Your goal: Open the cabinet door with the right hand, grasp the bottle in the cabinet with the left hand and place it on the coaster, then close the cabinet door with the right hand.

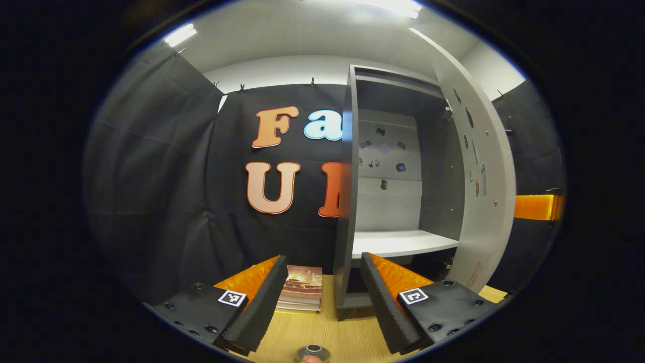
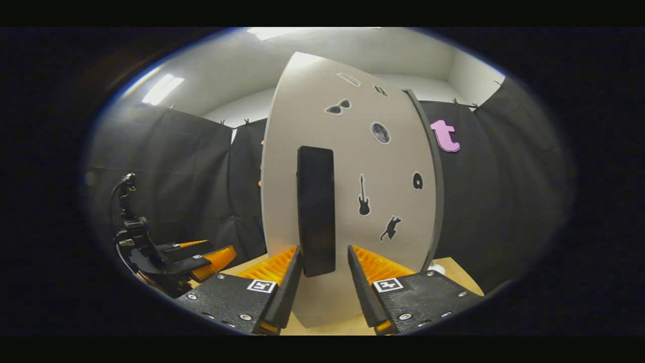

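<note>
With the cabinet door (image 2: 352,166) open and the bottle (image 1: 313,353) at frame bottom, both tools gape empty; next, right tool (image 2: 325,272) grips the handle (image 2: 316,209) to close.

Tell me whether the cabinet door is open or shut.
Open: the door is swung wide, showing the cabinet's bare shelf.

Both grippers' (image 1: 325,290) screwed black mounts carry square coded tags.

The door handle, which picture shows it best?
The right gripper view: the dark upright door handle faces the camera, between the open right gripper fingers. In the left gripper view you see the door's inner side, handle hidden.
</note>
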`<state>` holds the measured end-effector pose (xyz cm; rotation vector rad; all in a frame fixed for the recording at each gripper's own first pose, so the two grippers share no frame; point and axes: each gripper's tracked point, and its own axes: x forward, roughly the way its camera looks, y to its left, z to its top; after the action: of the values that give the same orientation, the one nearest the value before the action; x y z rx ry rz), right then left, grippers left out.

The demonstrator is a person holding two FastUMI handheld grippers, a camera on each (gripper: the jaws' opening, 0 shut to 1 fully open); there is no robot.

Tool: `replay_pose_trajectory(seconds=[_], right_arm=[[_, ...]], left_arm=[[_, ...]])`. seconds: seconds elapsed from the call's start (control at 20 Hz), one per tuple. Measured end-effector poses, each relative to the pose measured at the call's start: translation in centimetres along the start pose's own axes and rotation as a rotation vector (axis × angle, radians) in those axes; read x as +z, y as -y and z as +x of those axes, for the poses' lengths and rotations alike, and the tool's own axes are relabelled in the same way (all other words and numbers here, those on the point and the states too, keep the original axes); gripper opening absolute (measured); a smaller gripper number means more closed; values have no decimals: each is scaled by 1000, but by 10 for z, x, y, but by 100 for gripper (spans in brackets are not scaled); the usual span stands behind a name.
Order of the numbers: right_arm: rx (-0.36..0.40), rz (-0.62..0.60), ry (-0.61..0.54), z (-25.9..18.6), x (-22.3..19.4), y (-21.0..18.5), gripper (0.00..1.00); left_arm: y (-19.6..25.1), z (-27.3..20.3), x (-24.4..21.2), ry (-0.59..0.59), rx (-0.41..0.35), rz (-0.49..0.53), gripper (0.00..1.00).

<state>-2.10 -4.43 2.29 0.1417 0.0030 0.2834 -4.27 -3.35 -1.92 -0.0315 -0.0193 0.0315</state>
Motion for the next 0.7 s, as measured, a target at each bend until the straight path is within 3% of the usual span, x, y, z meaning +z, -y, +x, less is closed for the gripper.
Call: replay_pose_trajectory(seconds=[0.1,0.25,0.35,0.55,0.7], right_arm=[[-20,-14,-1,36,-3,-23,59],[-77,-64,3,88,-5,-46,53],[-123,-99,4,115,-5,-50,56],[-185,-124,0,124,-11,-47,55],[-181,-73,-9,134,-14,-44,54]], left_arm=[[-19,18,-1,1,-17,-5,95],[-47,44,-8,-11,-47,-26,95],[-64,60,-9,-16,-65,-26,95],[-87,84,-10,-29,-81,-50,94],[-97,89,-6,-12,-63,-52,94]])
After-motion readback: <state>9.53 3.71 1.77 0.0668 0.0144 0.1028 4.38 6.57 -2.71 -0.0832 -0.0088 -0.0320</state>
